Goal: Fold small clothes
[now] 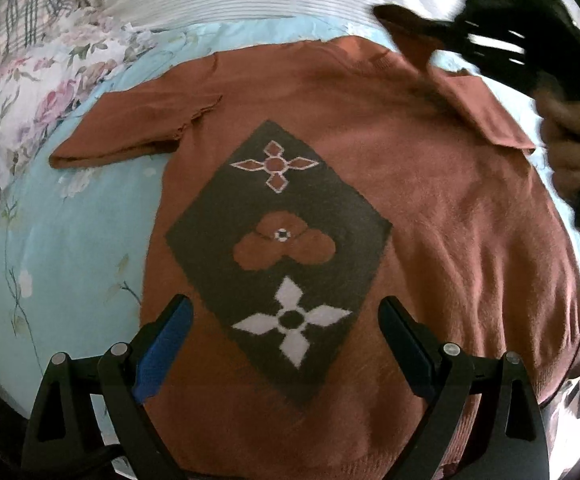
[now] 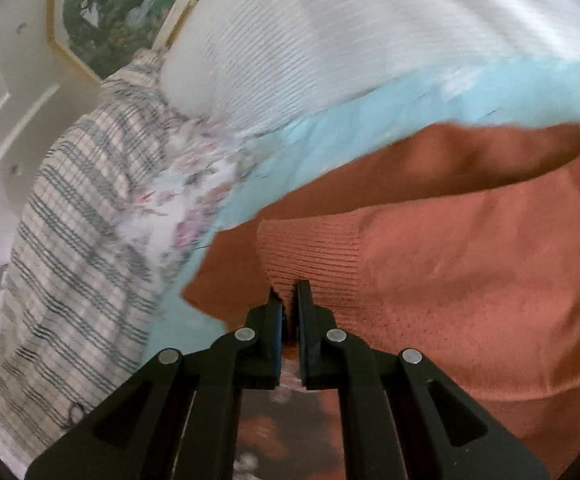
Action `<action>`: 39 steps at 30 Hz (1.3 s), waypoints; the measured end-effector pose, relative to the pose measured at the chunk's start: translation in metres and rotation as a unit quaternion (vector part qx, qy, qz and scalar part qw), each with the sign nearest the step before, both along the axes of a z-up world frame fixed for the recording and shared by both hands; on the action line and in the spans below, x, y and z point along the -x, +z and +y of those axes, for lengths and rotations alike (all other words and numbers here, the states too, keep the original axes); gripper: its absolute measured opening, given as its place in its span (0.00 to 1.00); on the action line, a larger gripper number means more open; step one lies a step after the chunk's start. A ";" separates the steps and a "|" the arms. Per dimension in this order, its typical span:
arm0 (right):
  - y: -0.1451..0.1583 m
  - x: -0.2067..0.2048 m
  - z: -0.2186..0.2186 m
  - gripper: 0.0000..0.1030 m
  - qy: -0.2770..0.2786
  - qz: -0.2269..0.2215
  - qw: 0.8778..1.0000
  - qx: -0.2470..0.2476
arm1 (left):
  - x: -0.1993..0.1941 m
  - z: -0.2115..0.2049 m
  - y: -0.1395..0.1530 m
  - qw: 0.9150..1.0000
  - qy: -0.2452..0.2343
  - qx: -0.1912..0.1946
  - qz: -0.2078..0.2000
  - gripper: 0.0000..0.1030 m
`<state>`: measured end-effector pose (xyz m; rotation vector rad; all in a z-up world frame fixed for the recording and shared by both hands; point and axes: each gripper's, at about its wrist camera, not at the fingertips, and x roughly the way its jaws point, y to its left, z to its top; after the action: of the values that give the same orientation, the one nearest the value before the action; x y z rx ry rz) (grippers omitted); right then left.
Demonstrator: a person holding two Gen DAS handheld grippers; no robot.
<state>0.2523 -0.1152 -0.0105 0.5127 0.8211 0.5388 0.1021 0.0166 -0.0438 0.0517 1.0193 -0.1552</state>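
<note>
- The small rust-brown knitted sweater (image 1: 430,208) with a dark diamond panel of flower motifs lies flat, front up, on the pale blue floral bedsheet (image 1: 69,248).
- The left gripper (image 1: 285,344) hovers over the hem, jaws wide apart, holding nothing.
- The right gripper (image 2: 289,300) has its jaws clamped on the ribbed cuff of one sleeve (image 2: 310,248), lifted off the sheet.
- Judged step: folding that sleeve inward. Next calls for carrying the cuff across the chest, laying it flat, then letting go.
- The other sleeve (image 1: 137,128) lies spread outward.
</note>
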 end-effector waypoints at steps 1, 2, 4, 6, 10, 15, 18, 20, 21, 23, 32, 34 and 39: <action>-0.006 -0.006 0.015 0.07 0.012 0.006 1.000 -0.009 | 0.000 0.005 0.000 1.000 0.005 0.005 0.000 0.92; -0.011 -0.007 0.026 0.07 0.019 0.010 1.000 -0.014 | 0.000 0.009 0.000 1.000 0.008 0.008 0.000 0.92; -0.025 -0.015 0.047 0.07 0.033 0.026 0.999 -0.016 | -0.002 0.016 -0.001 1.000 0.015 0.015 0.001 0.92; -0.042 -0.023 0.061 0.07 0.038 0.044 0.998 -0.017 | -0.006 0.024 -0.001 1.000 0.021 0.023 0.001 0.92; -0.070 -0.033 0.070 0.11 0.042 0.074 0.996 -0.011 | -0.017 0.036 -0.002 0.999 0.032 0.036 -0.001 0.92; -0.076 -0.030 0.056 0.38 0.030 0.082 0.996 -0.013 | -0.038 0.040 -0.005 0.998 0.030 0.048 -0.005 0.92; -0.064 -0.019 0.029 0.38 0.010 0.067 0.997 -0.022 | -0.055 0.041 -0.006 0.998 0.026 0.062 -0.010 0.92; -0.056 -0.010 0.007 0.38 -0.010 0.057 0.998 -0.019 | -0.075 0.042 -0.008 0.997 0.028 0.073 -0.009 0.92; -0.052 -0.004 -0.008 0.38 -0.025 0.053 0.998 -0.015 | -0.083 0.043 -0.009 0.996 0.030 0.080 -0.010 0.92; -0.046 0.006 -0.036 0.38 -0.050 0.048 0.998 -0.013 | -0.104 0.046 -0.012 0.995 0.038 0.092 -0.010 0.92; -0.028 0.059 -0.174 0.38 -0.206 0.032 0.978 0.019 | -0.175 0.057 -0.038 0.992 0.077 0.096 -0.005 0.56; -0.026 0.061 -0.198 0.38 -0.229 0.033 0.972 0.031 | -0.179 0.052 -0.034 0.995 0.057 0.080 -0.015 0.14; -0.030 0.042 -0.229 0.38 -0.261 0.044 0.960 0.089 | -0.173 0.064 -0.017 0.995 0.055 0.058 -0.056 0.02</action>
<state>0.2107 -0.3442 -0.0406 0.5631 0.7720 -0.0457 0.2747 0.0809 -0.0610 -0.1007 0.8981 -0.1100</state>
